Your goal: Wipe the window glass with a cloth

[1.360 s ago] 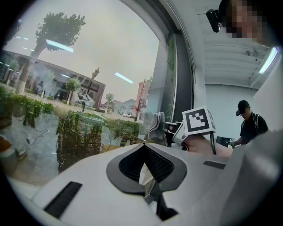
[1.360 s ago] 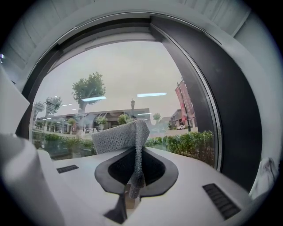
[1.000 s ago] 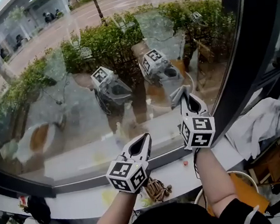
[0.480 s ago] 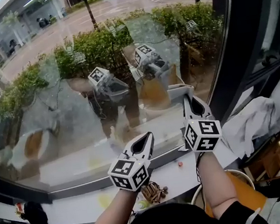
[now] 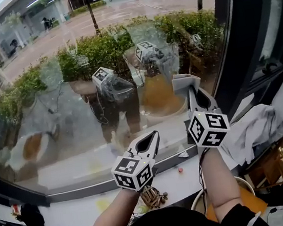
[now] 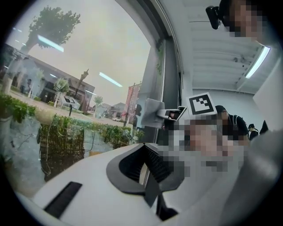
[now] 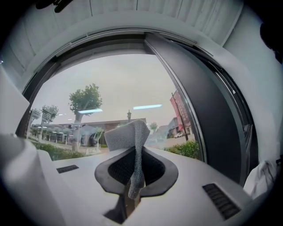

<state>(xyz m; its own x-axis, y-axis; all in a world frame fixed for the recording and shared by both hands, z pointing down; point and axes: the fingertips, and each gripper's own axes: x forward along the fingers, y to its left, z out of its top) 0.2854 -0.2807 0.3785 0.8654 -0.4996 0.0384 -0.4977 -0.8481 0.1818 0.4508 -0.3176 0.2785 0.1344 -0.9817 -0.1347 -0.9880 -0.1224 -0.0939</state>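
Grey cloth (image 5: 185,82) sitting pinched in right gripper (image 5: 193,94), jaws clamping on its lower end, free flap standing up close to glass (image 5: 55,126), toward glass's right frame (image 5: 228,72); contact with glass unclear. Left gripper (image 5: 149,141) hanging lower, near glass's bottom edge, above sill (image 5: 86,201), jaws pressing together, holding nothing. 2 grippers reflecting in glass.

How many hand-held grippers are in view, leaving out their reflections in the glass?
2. The left hand-held gripper is low, near the sill, shut and empty; the right hand-held gripper is higher, at the window glass, shut on a grey cloth.
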